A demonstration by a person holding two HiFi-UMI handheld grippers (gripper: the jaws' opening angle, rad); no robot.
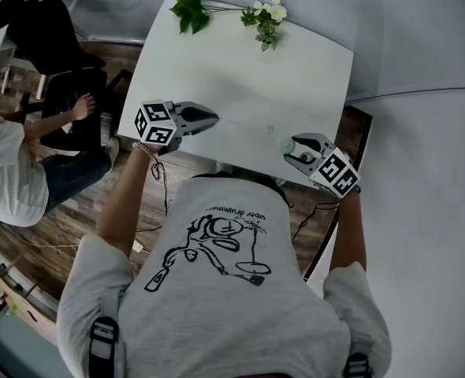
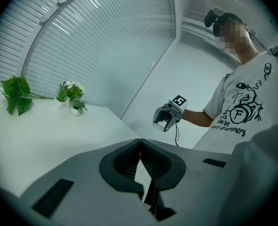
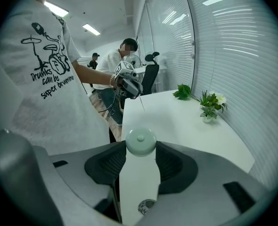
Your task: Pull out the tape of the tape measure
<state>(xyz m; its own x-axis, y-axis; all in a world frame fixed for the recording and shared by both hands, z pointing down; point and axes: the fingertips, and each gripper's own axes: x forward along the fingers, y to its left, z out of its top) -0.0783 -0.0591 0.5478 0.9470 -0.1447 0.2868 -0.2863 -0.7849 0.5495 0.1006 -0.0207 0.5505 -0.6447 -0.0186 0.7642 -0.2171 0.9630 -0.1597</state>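
While the round tape measure point(image 3: 140, 141) sits clamped in the right gripper point(image 1: 293, 150), the pull looks partly done.
Those jaws stand wide round the case, over the white table's point(image 1: 295, 69) near edge. The left gripper point(image 2: 140, 142), jaws pressed tip to tip, seems to pinch a thin tape point(image 3: 141, 103). How much is left inside, I can't tell, and the tape's end is too fine to see.
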